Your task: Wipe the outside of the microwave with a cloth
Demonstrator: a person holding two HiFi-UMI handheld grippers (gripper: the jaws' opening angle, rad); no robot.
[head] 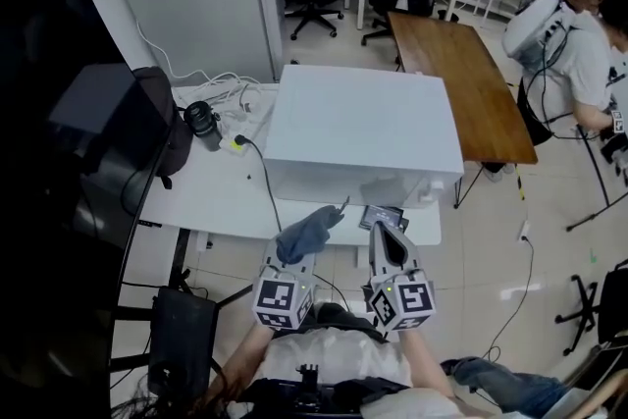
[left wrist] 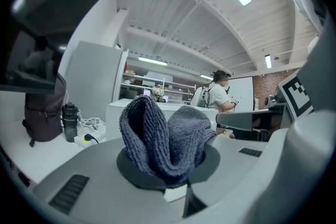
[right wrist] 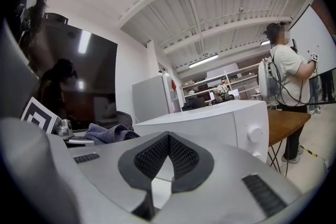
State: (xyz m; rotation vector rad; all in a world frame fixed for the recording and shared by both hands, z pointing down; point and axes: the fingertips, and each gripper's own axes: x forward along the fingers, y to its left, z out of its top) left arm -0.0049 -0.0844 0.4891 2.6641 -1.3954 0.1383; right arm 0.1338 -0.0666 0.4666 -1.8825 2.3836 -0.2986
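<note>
The right gripper [right wrist: 168, 150] has its 2 jaws pressed together, black mesh pads meeting with nothing between them. Just ahead and to its right stands the white microwave [right wrist: 210, 123], with 1 round knob [right wrist: 255, 134] on its front. To the gripper's left is a bunched grey-blue cloth [right wrist: 107, 133]. Far to the right, beyond a wooden table [right wrist: 286, 119], a person [right wrist: 286, 68] stands.

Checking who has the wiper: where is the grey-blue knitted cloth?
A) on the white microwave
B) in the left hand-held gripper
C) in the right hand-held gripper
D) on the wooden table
B: the left hand-held gripper is clamped on the grey-blue knitted cloth in its own view.
</note>
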